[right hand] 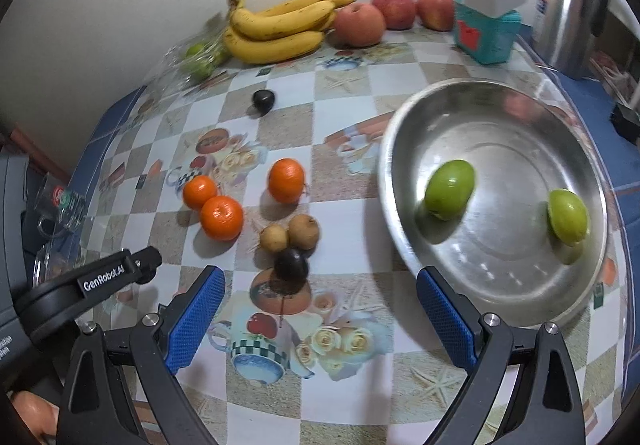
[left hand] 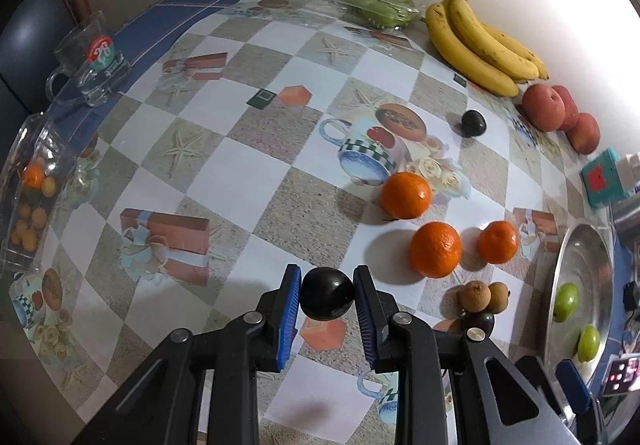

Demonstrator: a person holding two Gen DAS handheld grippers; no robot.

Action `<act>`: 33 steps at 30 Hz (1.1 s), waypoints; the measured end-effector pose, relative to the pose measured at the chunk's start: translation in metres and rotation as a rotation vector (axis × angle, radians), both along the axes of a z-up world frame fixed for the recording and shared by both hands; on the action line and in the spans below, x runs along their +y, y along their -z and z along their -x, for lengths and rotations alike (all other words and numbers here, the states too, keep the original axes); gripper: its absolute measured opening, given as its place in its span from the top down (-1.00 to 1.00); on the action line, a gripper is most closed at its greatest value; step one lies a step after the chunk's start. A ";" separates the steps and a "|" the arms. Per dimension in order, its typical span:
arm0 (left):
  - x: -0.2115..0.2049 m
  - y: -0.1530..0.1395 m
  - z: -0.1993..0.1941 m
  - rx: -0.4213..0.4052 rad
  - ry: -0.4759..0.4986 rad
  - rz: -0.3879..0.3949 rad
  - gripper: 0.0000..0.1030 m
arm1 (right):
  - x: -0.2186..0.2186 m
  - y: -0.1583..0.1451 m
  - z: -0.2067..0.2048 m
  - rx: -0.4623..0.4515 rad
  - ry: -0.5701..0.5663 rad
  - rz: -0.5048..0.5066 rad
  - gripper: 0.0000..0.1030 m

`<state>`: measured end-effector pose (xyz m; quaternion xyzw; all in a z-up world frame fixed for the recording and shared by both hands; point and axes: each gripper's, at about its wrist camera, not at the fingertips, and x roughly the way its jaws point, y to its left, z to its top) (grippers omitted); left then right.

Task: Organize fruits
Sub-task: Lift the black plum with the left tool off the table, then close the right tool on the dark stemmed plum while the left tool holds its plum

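The left gripper (left hand: 327,299) holds a dark round fruit (left hand: 327,295) between its blue pads, lifted above the patterned tablecloth (left hand: 240,149). In its view, three oranges (left hand: 435,249) lie at about two o'clock from the held fruit, with two small brown fruits (left hand: 475,296) and another dark one (left hand: 480,321) at three o'clock. A second loose dark fruit (left hand: 473,122) sits farther off at one o'clock, with bananas (left hand: 476,41) and red apples (left hand: 544,107) beyond by the wall. Only this view shows the clear box of small orange fruits (left hand: 30,205) at nine o'clock and the glass mug (left hand: 90,61) above it. The right gripper (right hand: 320,319) stands wide open and empty; only its view shows the whole metal bowl (right hand: 500,133) with two green fruits (right hand: 449,190), plus a steel kettle (right hand: 568,5) at one o'clock.
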<state>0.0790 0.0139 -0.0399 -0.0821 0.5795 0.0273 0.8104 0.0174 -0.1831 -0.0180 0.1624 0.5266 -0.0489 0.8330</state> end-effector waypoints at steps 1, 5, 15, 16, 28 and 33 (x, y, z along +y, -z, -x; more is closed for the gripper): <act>0.001 0.000 -0.001 0.002 -0.005 0.002 0.44 | 0.003 0.001 -0.001 -0.003 -0.017 0.000 -0.88; 0.006 0.003 -0.004 0.006 -0.028 0.011 0.44 | 0.015 0.005 -0.007 -0.010 -0.080 -0.026 -0.88; 0.009 0.007 -0.006 0.019 -0.036 0.043 0.44 | 0.029 0.013 -0.016 -0.007 -0.121 0.014 -0.48; 0.009 0.008 -0.006 0.020 -0.036 0.045 0.44 | 0.030 0.015 -0.017 -0.002 -0.123 0.015 -0.47; 0.007 0.014 -0.008 0.038 -0.028 0.059 0.44 | 0.026 0.037 -0.025 0.069 -0.118 -0.010 0.06; 0.005 0.014 -0.008 0.038 -0.024 0.056 0.44 | 0.027 0.041 -0.027 0.078 -0.120 -0.011 0.19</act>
